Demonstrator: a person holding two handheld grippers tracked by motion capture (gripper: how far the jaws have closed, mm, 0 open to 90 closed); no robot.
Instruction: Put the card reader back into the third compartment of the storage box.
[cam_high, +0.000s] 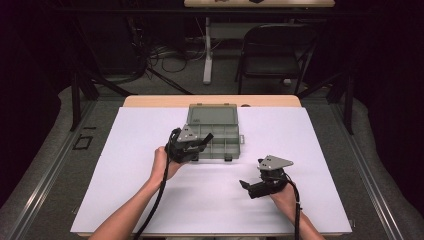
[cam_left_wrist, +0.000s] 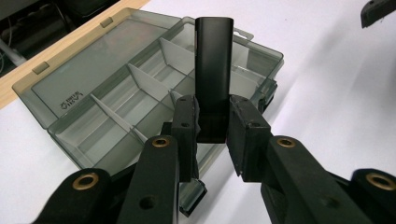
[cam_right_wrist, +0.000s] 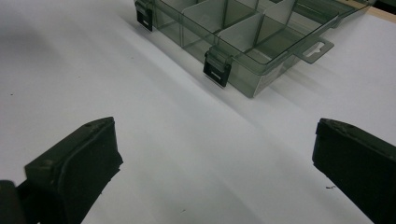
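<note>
White table: left tool clamps black block, hiding organizer box compartments.

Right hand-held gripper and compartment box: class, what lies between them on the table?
Nothing: bare white sheet separates the right hand-held gripper from the compartment box, seen in the right gripper view.

The tall black rectangular block clamped in the left tongs hides the middle compartments of the smoky translucent plastic organiser box; its embossed lid marking is too small to read.
</note>
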